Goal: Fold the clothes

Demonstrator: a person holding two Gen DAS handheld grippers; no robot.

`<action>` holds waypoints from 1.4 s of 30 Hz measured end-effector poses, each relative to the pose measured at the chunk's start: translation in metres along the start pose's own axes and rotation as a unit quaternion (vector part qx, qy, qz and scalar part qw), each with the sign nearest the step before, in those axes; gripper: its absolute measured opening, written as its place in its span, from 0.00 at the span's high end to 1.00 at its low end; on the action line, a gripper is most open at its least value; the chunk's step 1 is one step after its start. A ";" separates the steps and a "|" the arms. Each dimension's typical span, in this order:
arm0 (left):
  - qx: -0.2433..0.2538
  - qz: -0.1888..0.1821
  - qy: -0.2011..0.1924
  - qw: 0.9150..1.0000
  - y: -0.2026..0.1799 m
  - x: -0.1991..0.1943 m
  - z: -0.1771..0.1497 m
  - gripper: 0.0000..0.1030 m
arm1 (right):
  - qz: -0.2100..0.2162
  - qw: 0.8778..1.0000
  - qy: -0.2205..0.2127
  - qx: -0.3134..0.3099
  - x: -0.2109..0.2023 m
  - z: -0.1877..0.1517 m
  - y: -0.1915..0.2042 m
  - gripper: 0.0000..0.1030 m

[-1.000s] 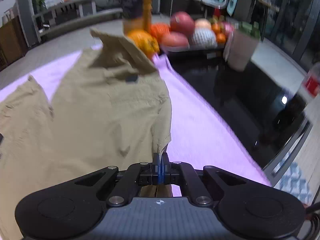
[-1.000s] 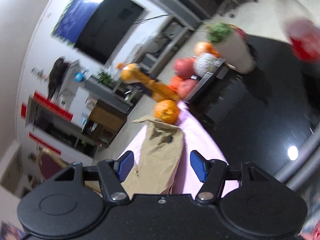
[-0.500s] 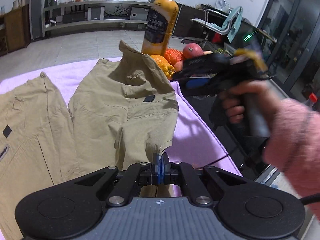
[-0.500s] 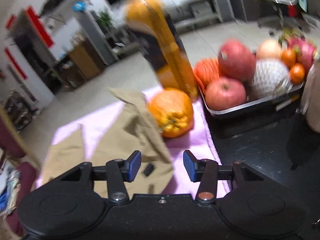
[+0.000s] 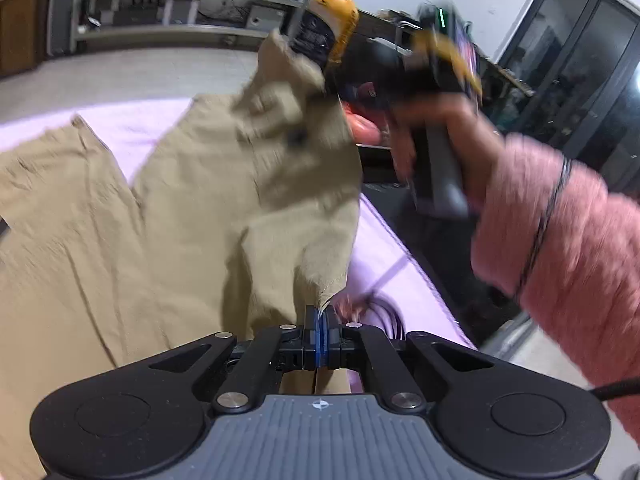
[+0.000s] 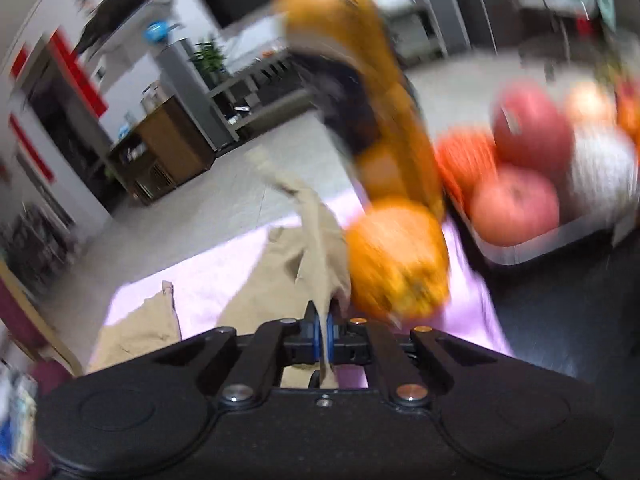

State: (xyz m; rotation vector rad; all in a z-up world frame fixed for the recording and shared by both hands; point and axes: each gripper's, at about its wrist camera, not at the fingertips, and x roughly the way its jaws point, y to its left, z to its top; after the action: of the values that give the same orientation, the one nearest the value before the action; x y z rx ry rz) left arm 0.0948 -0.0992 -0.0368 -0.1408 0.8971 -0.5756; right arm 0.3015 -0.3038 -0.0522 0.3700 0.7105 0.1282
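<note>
Khaki trousers (image 5: pixel 192 208) lie spread on a pink cloth (image 5: pixel 384 248). My left gripper (image 5: pixel 321 314) is shut on the near corner of one trouser leg's hem. Further along that hem, my right gripper (image 6: pixel 322 320) is shut on the far corner, and the fabric rises from its fingers in a ridge (image 6: pixel 320 240). In the left wrist view the right gripper's body (image 5: pixel 432 92) shows at the upper right, held by a hand in a pink sleeve (image 5: pixel 568 232). The other trouser leg (image 5: pixel 44 200) lies flat at the left.
An orange (image 6: pixel 396 260) sits right beside the gripped fabric. Behind it stands an orange drink bottle (image 6: pixel 360 92), and a metal tray of apples and other fruit (image 6: pixel 532 216) is at the right. The black tabletop (image 6: pixel 580 312) lies beyond the pink cloth's edge.
The right gripper, open half a second ago, has come down and shut on the far hem corner. The leg's far end now lifts off the cloth. The left gripper kept its hold.
</note>
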 end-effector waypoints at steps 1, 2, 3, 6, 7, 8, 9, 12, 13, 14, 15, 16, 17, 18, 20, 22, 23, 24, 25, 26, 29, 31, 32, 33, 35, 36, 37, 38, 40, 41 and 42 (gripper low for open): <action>-0.006 -0.014 -0.001 1.000 0.002 0.000 -0.002 0.98 | -0.010 1.000 -0.009 -0.008 -0.006 0.007 0.014 0.97; -0.010 -0.027 -0.005 1.000 0.003 -0.002 -0.004 0.98 | -0.021 1.000 -0.017 -0.014 -0.011 0.014 0.029 0.97; -0.012 -0.034 -0.011 0.999 0.005 -0.005 -0.005 0.98 | -0.033 0.999 -0.023 -0.024 -0.013 0.019 0.045 0.97; -0.033 -0.054 -0.042 0.997 0.023 -0.026 -0.005 0.98 | -0.075 0.993 -0.036 -0.087 -0.006 0.031 0.099 0.97; -0.048 -0.057 -0.053 0.996 0.036 -0.036 -0.007 0.98 | -0.087 0.989 -0.037 -0.110 -0.002 0.032 0.118 0.97; -0.064 -0.059 -0.064 0.994 0.049 -0.045 -0.009 0.98 | -0.096 0.986 -0.038 -0.132 0.003 0.031 0.138 0.97; -0.080 -0.062 -0.075 0.992 0.061 -0.055 -0.011 0.99 | -0.103 0.981 -0.039 -0.157 0.010 0.029 0.159 0.97; -0.136 -0.063 -0.103 0.983 0.107 -0.083 -0.023 0.99 | -0.111 0.963 -0.038 -0.242 0.034 0.013 0.229 0.97; -0.152 -0.058 -0.109 0.981 0.122 -0.091 -0.031 0.99 | -0.109 0.955 -0.035 -0.274 0.045 0.003 0.254 0.97; -0.168 -0.053 -0.114 0.978 0.137 -0.099 -0.040 0.99 | -0.106 0.945 -0.030 -0.307 0.057 -0.009 0.280 0.97; -0.184 -0.048 -0.120 0.974 0.152 -0.107 -0.048 0.99 | -0.098 0.938 -0.019 -0.331 0.069 -0.024 0.302 0.97; -0.202 -0.041 -0.120 0.971 0.165 -0.111 -0.059 0.99 | -0.086 0.932 -0.005 -0.352 0.082 -0.041 0.322 0.97; -0.219 -0.035 -0.120 0.968 0.178 -0.116 -0.070 0.99 | -0.074 0.925 0.008 -0.372 0.094 -0.058 0.343 0.97; -0.237 -0.028 -0.120 0.964 0.190 -0.120 -0.081 0.99 | -0.062 0.918 0.022 -0.392 0.107 -0.076 0.363 0.97; -0.274 -0.011 -0.110 0.955 0.213 -0.118 -0.106 0.99 | -0.039 0.907 0.056 -0.415 0.132 -0.109 0.395 0.96; -0.310 0.000 -0.101 0.945 0.232 -0.114 -0.129 1.00 | -0.017 0.907 0.104 -0.408 0.156 -0.139 0.410 0.96; -0.327 0.003 -0.097 0.940 0.241 -0.111 -0.138 1.00 | -0.006 0.906 0.128 -0.404 0.169 -0.155 0.418 0.96; -0.341 -0.003 -0.096 0.935 0.247 -0.109 -0.146 1.00 | -0.001 0.908 0.143 -0.393 0.176 -0.161 0.418 0.96; -0.346 -0.007 -0.097 0.933 0.249 -0.108 -0.149 1.00 | 0.001 0.913 0.154 -0.379 0.182 -0.163 0.416 0.96; -0.350 -0.011 -0.097 0.932 0.251 -0.106 -0.151 1.00 | 0.002 0.917 0.165 -0.364 0.188 -0.165 0.413 0.95; -0.339 -0.013 -0.103 0.935 0.247 -0.109 -0.149 1.00 | 0.011 0.930 0.194 -0.313 0.200 -0.164 0.403 0.95; -0.333 -0.014 -0.107 0.937 0.242 -0.112 -0.148 1.00 | 0.024 0.942 0.208 -0.262 0.195 -0.154 0.395 0.95; -0.329 -0.015 -0.110 0.938 0.240 -0.114 -0.147 1.00 | 0.033 0.946 0.215 -0.241 0.191 -0.150 0.393 0.95; -0.326 -0.015 -0.112 0.939 0.238 -0.115 -0.147 1.00 | 0.039 0.948 0.219 -0.227 0.188 -0.147 0.393 0.96; -0.324 -0.007 -0.110 0.940 0.235 -0.119 -0.149 1.00 | 0.045 0.950 0.226 -0.211 0.185 -0.142 0.394 0.96; -0.325 0.002 -0.106 0.940 0.235 -0.120 -0.152 1.00 | 0.044 0.950 0.229 -0.207 0.184 -0.141 0.394 0.96; -0.327 0.010 -0.102 0.940 0.234 -0.121 -0.155 1.00 | 0.041 0.950 0.230 -0.208 0.186 -0.142 0.395 0.93; -0.328 0.019 -0.098 0.939 0.234 -0.123 -0.158 1.00 | 0.037 0.949 0.231 -0.210 0.188 -0.145 0.396 0.90; -0.345 0.040 -0.076 0.935 0.241 -0.115 -0.162 0.97 | 0.056 0.939 0.249 -0.229 0.189 -0.153 0.399 0.58; -0.348 0.054 -0.063 0.934 0.243 -0.112 -0.164 0.97 | 0.068 0.930 0.265 -0.244 0.188 -0.158 0.402 0.56; -0.344 0.066 -0.056 0.935 0.243 -0.112 -0.165 0.97 | 0.078 0.925 0.268 -0.256 0.181 -0.158 0.402 0.56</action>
State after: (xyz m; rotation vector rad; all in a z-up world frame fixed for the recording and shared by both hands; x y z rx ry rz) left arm 0.0136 0.1834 -0.1473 -0.7353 0.9585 -0.1048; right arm 0.3379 0.1582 -0.1233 -0.1252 1.1515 0.5701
